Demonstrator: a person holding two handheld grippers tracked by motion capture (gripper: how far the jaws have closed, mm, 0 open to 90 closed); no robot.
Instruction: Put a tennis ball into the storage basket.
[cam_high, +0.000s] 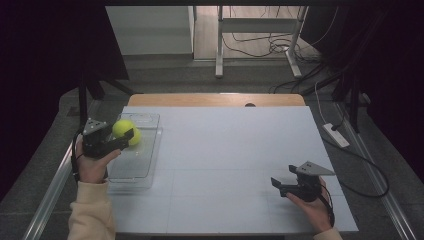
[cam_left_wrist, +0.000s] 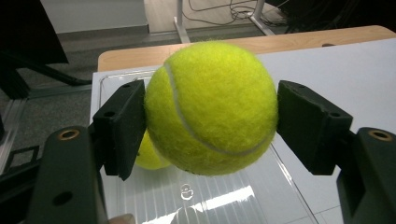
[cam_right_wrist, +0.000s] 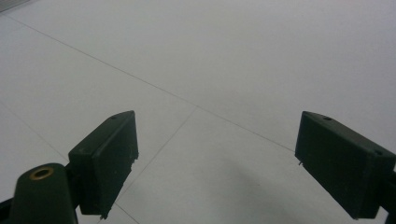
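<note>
1. A yellow-green tennis ball (cam_left_wrist: 211, 107) is gripped by the left claw (cam_left_wrist: 210, 121), with one black pad pressed against each side of it.
2. In the high view, the left claw (cam_high: 131, 136) is seen held above a clear plastic tray (cam_high: 147, 165) at the left side of the bench (cam_high: 235, 150), with the held ball (cam_high: 121, 128) raised over the tray.
3. A second yellow-green ball (cam_left_wrist: 149, 154) is partly seen in the left gripper view, lower down behind the left pad and inside the tray (cam_left_wrist: 233, 196); whether it touches the held ball cannot be told.
4. The right claw (cam_right_wrist: 215, 163) is held wide open, and nothing is seen between its two pads.
5. In the high view, the right claw (cam_high: 282, 176) is seen low over the white bench surface at the near right, well apart from the tray.
6. Bare white bench (cam_right_wrist: 233, 70), crossed by thin seam lines, is seen beyond the right pads.
</note>
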